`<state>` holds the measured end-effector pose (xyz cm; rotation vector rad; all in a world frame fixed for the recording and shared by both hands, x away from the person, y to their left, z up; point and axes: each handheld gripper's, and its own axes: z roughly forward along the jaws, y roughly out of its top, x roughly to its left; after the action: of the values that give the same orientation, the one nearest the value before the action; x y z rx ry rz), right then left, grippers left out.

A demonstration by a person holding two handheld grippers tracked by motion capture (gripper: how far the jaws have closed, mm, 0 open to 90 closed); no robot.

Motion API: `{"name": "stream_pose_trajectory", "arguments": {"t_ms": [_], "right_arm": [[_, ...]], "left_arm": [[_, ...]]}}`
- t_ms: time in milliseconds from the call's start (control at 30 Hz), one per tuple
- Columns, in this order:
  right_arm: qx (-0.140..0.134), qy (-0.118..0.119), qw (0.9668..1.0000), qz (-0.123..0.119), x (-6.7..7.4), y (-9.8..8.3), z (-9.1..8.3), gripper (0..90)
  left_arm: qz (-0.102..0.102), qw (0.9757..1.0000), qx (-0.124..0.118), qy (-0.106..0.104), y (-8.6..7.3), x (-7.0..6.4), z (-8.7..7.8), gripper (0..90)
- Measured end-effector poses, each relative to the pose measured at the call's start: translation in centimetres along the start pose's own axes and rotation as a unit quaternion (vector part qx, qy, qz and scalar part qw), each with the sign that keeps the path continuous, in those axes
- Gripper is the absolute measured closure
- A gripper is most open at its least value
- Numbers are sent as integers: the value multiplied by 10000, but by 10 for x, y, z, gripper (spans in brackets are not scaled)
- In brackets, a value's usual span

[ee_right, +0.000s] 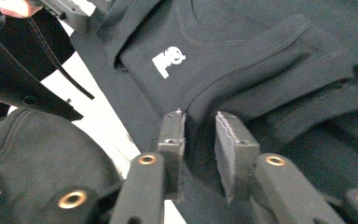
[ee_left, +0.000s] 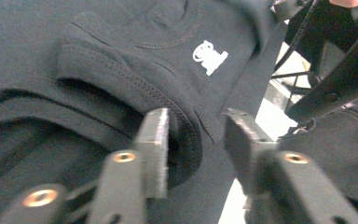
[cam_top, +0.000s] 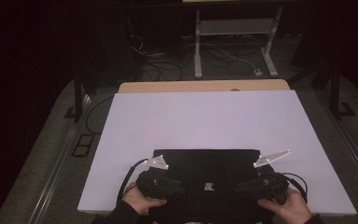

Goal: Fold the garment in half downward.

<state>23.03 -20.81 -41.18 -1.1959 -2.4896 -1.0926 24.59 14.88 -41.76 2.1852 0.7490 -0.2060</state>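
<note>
We are at the letting-go end of a fold, as we judge it. The black T-shirt (cam_top: 204, 175) lies folded on the white sheet (cam_top: 205, 116) covering the desk (cam_top: 205, 86), at six o'clock of the sheet, close to its near edge, with its small white logo (ee_left: 209, 57) facing up.

The left tool (cam_top: 179, 189) sits at the shirt's nine o'clock side; in the left gripper view its jaws stand apart with a folded hem (ee_left: 186, 135) between them, the pads (ee_left: 156, 149) not pressing on it. The right tool (cam_top: 240, 189) sits at the three o'clock side, its jaws likewise parted around a stitched fold (ee_right: 200, 121), released rather than clenched.

The next move, we think, calls for drawing both tools straight back off the cloth without snagging the hems, or the layers will drag out of square.

Around us: a white-framed stand (cam_top: 233, 42) and loose floor cables (cam_top: 158, 70) at twelve o'clock beyond the desk, well apart. Our own dark sleeve (ee_right: 32, 154) hangs near the right tool.
</note>
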Motion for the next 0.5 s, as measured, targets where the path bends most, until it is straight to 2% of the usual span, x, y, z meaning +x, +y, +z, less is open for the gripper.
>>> {"name": "stream_pose_trajectory", "arguments": {"t_ms": [33, 100, 233, 300, 433, 500], "right_arm": [[-22, -20, 10000, -31, 0, 0, -1, 655], [-78, -24, 10000, -53, 1, 1, -2, 607], [-130, -95, 9997, -166, 4, 2, -4, 436], [-122, -156, 9995, -238, 6, 3, -3, 369], [-138, -161, 9994, -283, 8, 6, -4, 249], [-172, -193, 9992, -301, 9, 8, -5, 196]], "left_arm": [[-49, 9999, -94, 76, 0, -2, 0, 503], [57, 9999, -83, 119, 1, -4, -1, 440], [119, 9998, -80, 120, 4, -6, -3, 341], [45, 9998, -123, 142, 5, -7, -3, 291], [-24, 9998, -179, -3, 8, -7, -4, 187], [6, 9998, -169, -74, 10, -8, -6, 134]]}}
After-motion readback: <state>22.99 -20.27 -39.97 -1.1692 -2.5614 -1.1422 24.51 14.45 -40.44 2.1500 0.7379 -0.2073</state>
